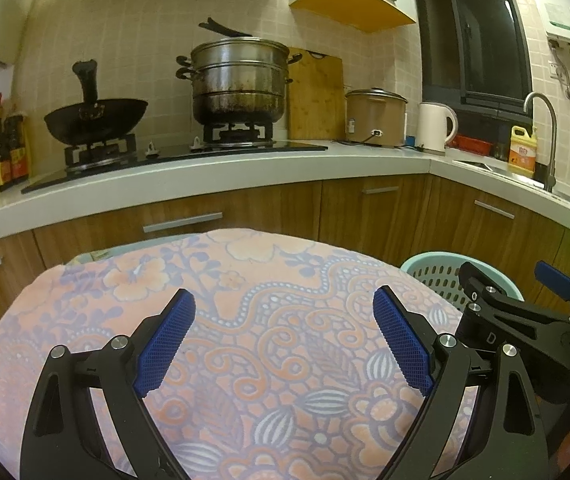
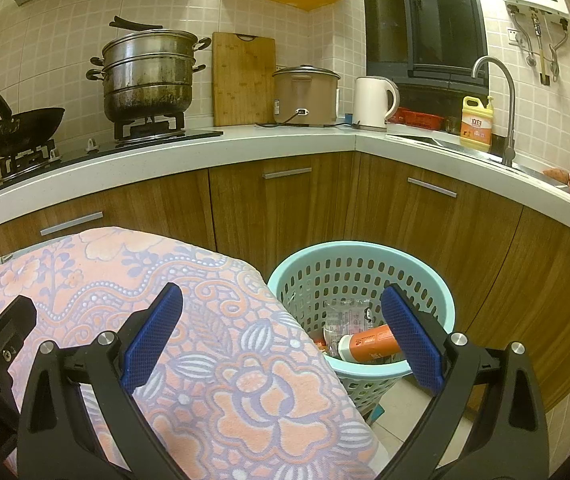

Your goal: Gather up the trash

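Both wide open, nothing held: left gripper (image 1: pixel 285 338) over the floral cloth (image 1: pixel 245 320), right gripper (image 2: pixel 283 334) straddling the cloth edge and the teal basket (image 2: pixel 437 276). Trash already in the basket: orange bottle (image 2: pixel 369 342) lying on its side, crinkled wrapper (image 2: pixel 345 316) behind it. Basket on the floor just beside the cloth-covered surface, below the wood cabinets (image 2: pixel 285 208).
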A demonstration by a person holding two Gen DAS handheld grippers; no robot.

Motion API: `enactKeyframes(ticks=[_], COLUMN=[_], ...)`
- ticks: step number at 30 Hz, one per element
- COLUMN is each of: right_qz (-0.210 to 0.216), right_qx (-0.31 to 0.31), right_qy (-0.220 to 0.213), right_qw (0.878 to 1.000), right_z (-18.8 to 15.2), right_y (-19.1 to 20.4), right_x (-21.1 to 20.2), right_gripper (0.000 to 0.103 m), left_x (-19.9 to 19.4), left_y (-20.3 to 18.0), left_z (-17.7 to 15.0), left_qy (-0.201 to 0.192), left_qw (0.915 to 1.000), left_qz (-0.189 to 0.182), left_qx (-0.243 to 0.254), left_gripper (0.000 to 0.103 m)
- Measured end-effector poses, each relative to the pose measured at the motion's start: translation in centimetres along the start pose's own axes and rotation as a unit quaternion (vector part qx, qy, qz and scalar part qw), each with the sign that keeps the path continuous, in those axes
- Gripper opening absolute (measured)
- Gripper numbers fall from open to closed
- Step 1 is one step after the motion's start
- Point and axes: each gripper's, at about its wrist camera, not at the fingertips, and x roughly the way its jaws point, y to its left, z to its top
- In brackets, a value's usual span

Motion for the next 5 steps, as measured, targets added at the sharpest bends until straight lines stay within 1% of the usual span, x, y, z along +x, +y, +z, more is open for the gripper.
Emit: enactKeyframes(ticks=[2,5], right_qz=[0.0,-0.001], right_qx=[0.0,0.0], right_qy=[0.0,0.0], right_qw=[1.0,1.0], right_z=[-0.01,-0.01], right_y=[0.0,0.04], right_x=[-0.01,-0.03], right_gripper=[0.095,0.095], left_x=[0.06,0.07], left_y=[0.41,0.76], left_z=[0.12,0.17], left_qy=[0.002,0.001], left_qw=[0.9999,0.9999], left_qz=[-0.006,-0.002], left_qx=[-0.009,-0.014], left_gripper=[0.09,0.09])
